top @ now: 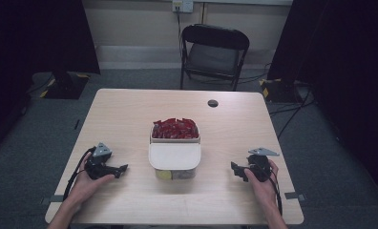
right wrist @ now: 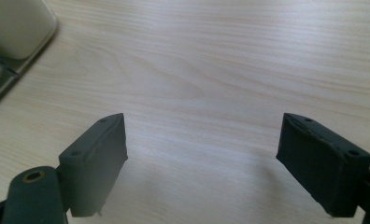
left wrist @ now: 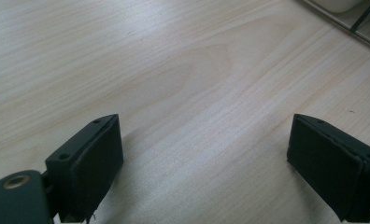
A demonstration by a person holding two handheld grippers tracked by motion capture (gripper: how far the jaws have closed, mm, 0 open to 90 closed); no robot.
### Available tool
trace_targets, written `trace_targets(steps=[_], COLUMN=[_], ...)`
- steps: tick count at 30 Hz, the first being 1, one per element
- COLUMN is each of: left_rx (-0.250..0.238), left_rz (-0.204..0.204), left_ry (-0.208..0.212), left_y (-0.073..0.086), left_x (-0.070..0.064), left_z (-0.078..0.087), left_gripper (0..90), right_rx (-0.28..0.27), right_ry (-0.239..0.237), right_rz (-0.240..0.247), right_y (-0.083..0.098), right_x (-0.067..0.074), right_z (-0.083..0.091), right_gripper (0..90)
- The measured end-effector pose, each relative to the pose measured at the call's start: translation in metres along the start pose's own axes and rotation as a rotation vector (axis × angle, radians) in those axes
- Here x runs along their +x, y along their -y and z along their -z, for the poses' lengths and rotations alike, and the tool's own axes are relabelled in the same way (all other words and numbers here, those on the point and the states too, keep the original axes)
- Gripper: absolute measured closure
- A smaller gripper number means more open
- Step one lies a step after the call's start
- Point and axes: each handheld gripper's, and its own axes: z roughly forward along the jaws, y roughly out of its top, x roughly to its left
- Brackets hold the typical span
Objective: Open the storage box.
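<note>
1. The left tongs (top: 121, 169) rest in a person's hand on the table (top: 130, 114), jaws spread wide over bare wood with nothing between them.
2. The right tongs (top: 237, 170) lie likewise in the other hand, jaws wide apart and empty, aimed inward across the table.
3. Between the two tongs, well apart from each, stands a clear container (top: 174, 164) with a pale lid (top: 174, 155); just behind it, touching, sits a tub of red packets (top: 174, 129).
4. Open wood lies on both flanks and toward the far edge, where a dark round hole (top: 213, 103) marks the top.
5. The right tongs' own view cuts off the container at its left edge; its contents, seen through the clear wall, are hard to make out.
</note>
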Motion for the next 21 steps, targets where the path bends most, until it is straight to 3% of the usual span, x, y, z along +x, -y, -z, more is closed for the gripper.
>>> trace_targets(steps=[9,21], left_rx=[-0.001,-0.002], left_rz=[0.000,-0.001], left_ry=[0.000,0.000], left_y=[0.000,0.000], left_x=[0.000,0.000], left_z=[0.000,0.000], left_gripper=[10.0,10.0], right_rx=[-0.019,-0.044], right_ry=[-0.087,-0.134], right_rz=[-0.024,0.045], right_y=[-0.006,-0.012], right_x=[0.015,0.042], right_z=[0.008,0.016], right_gripper=[15.3,14.8])
